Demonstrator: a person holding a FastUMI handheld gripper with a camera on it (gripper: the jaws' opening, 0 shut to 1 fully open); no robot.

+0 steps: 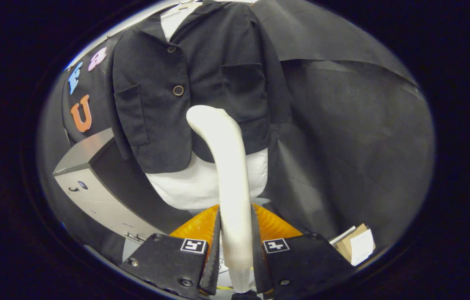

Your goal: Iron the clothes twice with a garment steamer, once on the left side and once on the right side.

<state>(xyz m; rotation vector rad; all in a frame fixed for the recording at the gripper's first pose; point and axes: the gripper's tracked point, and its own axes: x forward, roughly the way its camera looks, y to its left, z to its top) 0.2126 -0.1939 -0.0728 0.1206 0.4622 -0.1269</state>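
A black jacket [185,91] hangs on a white mannequin torso [195,187] straight ahead of me. My gripper [235,216] is shut on the white handle of the garment steamer [228,166], both fingers pressing its sides. The steamer rises from between the fingers and curves forward, its head [201,116] at the lower middle of the jacket front, just below the lower button [178,90]. Whether the head touches the cloth I cannot tell.
A grey cabinet [93,183] stands to the left of the mannequin. Black cloth [355,137] covers the wall behind and to the right. A cardboard box with papers [355,246] lies low to the right of the fingers.
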